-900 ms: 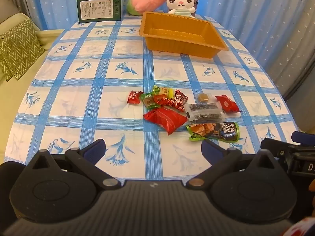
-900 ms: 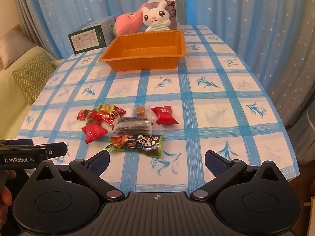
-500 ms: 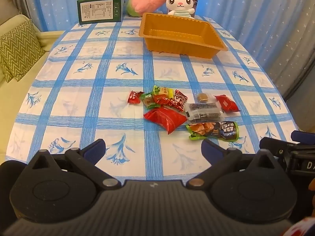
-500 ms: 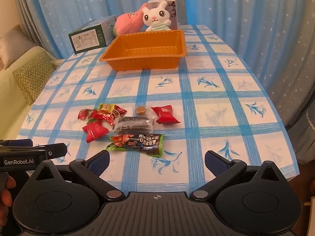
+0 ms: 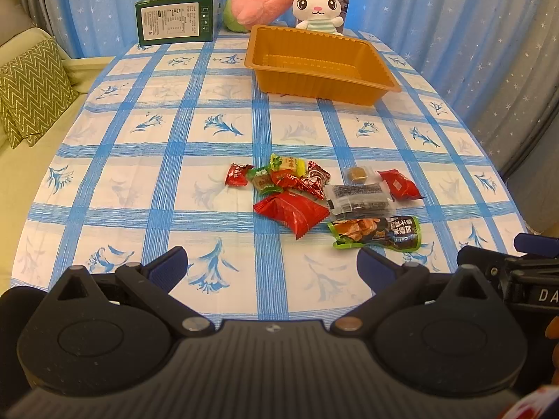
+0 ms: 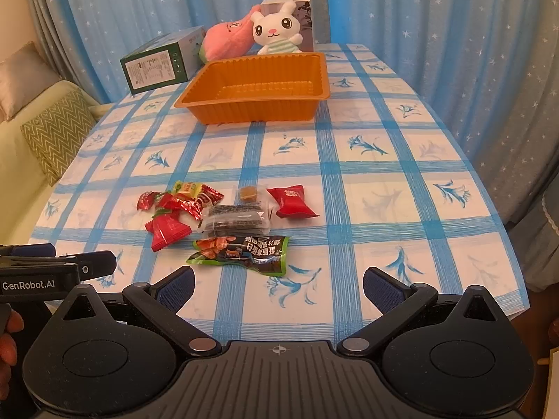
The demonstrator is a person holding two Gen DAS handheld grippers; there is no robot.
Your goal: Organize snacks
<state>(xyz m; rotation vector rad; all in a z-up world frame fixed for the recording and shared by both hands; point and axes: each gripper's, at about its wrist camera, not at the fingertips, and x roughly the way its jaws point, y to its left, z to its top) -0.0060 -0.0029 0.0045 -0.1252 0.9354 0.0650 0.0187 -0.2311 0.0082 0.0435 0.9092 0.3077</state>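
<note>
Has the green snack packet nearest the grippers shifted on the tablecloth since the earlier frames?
No. The green snack packet lies just below the same blue cloth stripe, beside the clear dark-bar packet, as before.

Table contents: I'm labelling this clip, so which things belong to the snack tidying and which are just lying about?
Belong to the job:
- snack packets, heaped mid-table
- orange tray, nothing in it
- left gripper and right gripper, both open, holding nothing

Just lying about:
- green box
- white bunny plush
- pink plush
</note>
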